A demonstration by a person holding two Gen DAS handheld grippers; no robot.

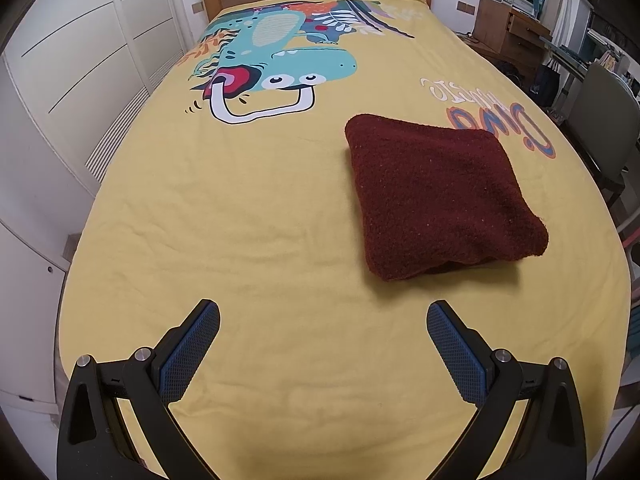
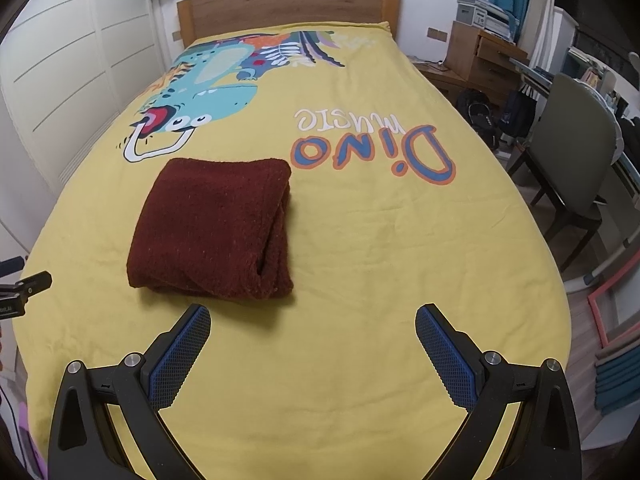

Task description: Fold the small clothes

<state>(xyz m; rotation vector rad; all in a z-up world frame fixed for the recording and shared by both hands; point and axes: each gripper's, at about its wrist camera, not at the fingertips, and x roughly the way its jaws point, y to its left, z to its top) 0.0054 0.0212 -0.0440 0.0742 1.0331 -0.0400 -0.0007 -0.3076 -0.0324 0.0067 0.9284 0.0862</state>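
Ahead of both empty, wide-open claws, left point(image 1: 323, 314) and right point(image 2: 313, 318), the sweater point(image 2: 212, 228) lies folded; any tidying should square its loose layered edge

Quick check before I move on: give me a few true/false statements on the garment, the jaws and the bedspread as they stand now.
1. The dark red garment lies folded into a compact bundle. True.
2. The left gripper is clamped on the garment. False: its jaws are wide open over bare bedspread, apart from the garment.
3. The right gripper is open and holds nothing. True.
4. The bedspread is plain blue. False: it is yellow with a dinosaur print.
5. The garment hangs over the edge of the bed. False: it rests wholly on the bedspread.
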